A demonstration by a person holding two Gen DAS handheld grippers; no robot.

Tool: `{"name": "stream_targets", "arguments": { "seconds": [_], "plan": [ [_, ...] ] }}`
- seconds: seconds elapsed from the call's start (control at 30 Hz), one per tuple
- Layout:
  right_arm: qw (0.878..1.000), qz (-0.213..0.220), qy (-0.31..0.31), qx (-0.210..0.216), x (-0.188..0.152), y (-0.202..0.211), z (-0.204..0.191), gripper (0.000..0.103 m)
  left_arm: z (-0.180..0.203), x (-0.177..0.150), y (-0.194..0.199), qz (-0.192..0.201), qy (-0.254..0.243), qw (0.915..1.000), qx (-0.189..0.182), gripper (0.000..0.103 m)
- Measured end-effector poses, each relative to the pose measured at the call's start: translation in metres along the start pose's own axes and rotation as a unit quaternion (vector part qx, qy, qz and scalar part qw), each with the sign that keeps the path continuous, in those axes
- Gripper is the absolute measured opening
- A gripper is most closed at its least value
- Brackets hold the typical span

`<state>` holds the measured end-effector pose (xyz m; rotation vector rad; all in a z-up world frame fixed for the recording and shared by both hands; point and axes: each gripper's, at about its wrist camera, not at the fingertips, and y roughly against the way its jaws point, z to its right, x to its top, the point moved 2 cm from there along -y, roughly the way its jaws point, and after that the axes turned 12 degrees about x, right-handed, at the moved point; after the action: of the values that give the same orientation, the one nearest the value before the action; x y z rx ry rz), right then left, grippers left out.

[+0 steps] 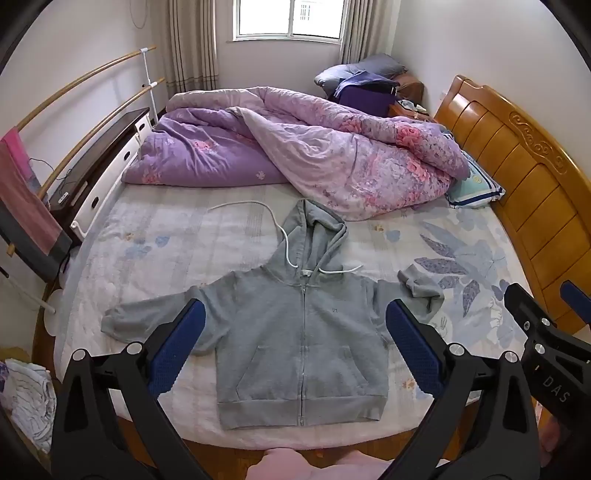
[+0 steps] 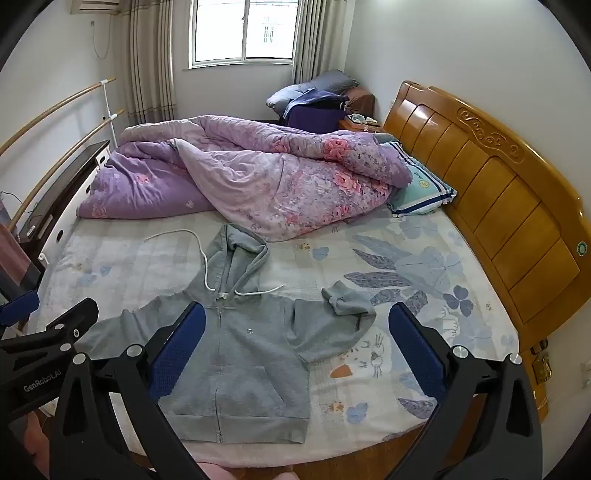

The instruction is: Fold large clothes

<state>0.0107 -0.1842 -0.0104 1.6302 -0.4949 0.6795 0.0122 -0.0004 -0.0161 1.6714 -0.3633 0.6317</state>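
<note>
So the setup is a bedroom with a big bed (image 1: 155, 236) wearing a pale sheet printed with blue leaves and little cartoon animals, a carved wooden headboard (image 1: 517, 177) off to the right of the fingers, and a window (image 1: 290, 18) with striped curtains straight ahead on the far wall. A rumpled purple floral duvet (image 1: 295, 147) is heaped across the far half of the mattress, well beyond the fingertips, with a striped pillow (image 1: 476, 188) poking out at its right end and a pile of dark bedding (image 1: 362, 81) in the far corner. Left of the fingers there's a low white dresser (image 1: 110, 166) and some wooden rails along the wall. The gray zip hoodie (image 1: 295, 332) is laid out flat, front up and zipped, on the near part of the bed; in the left wrist view it sits right in the gap between the fingers, hem toward the camera, hood pointing away. Its white drawstring (image 1: 266, 221) trails off past the hood to the left. One sleeve runs out to the left, and the other is bent back with its cuff lying past the right fingertip. The left gripper (image 1: 295, 317) is spread as wide as it goes with nothing in it, angled down above the hoodie. The right gripper (image 2: 297, 321) is just as wide open and empty, tilted down over the hoodie's right half.
</note>
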Motion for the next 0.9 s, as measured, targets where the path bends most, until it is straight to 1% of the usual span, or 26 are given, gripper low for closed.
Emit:
{"name": "stream_targets", "arguments": {
  "seconds": [0.07,0.2,0.23,0.3,0.47,0.57,0.67,0.77,0.9],
  "plan": [
    [1.000,-0.001,0.000,-0.007,-0.0004,-0.0003,0.0005,0.096,-0.0004,-0.0001,0.0010,0.008,0.003,1.0000,0.004,0.098],
    [1.000,-0.009,-0.009,0.007,-0.0021,-0.0042,0.0044,0.096,-0.0003,-0.0003,0.0009,0.006,0.003,1.0000,0.006,0.098],
    [1.000,-0.009,-0.009,0.010,0.0004,-0.0030,-0.0024,0.096,-0.0003,-0.0005,0.0010,0.005,0.002,1.0000,0.006,0.098],
    [1.000,-0.011,-0.009,0.010,0.0000,-0.0037,-0.0024,0.096,-0.0004,0.0000,0.0005,0.003,0.001,1.0000,0.008,0.098],
    [1.000,-0.009,-0.006,0.027,-0.0011,-0.0074,-0.0004,0.096,0.0001,-0.0013,-0.0018,0.003,0.000,1.0000,0.008,0.098],
    [0.999,-0.007,-0.002,0.032,-0.0017,-0.0062,-0.0019,0.096,0.0002,-0.0012,-0.0018,0.003,0.001,0.9999,0.010,0.098],
    [0.999,-0.007,-0.007,0.036,-0.0018,-0.0068,0.0002,0.096,-0.0005,-0.0030,-0.0018,0.004,0.004,1.0000,0.002,0.098],
    [0.999,-0.008,-0.009,0.034,-0.0020,-0.0075,-0.0021,0.096,0.0024,-0.0084,-0.0041,0.005,0.003,1.0000,0.007,0.098],
    [0.999,-0.009,-0.010,0.041,-0.0001,-0.0080,-0.0018,0.096,0.0049,-0.0068,-0.0058,0.006,0.002,1.0000,0.002,0.098]
  ]
}}
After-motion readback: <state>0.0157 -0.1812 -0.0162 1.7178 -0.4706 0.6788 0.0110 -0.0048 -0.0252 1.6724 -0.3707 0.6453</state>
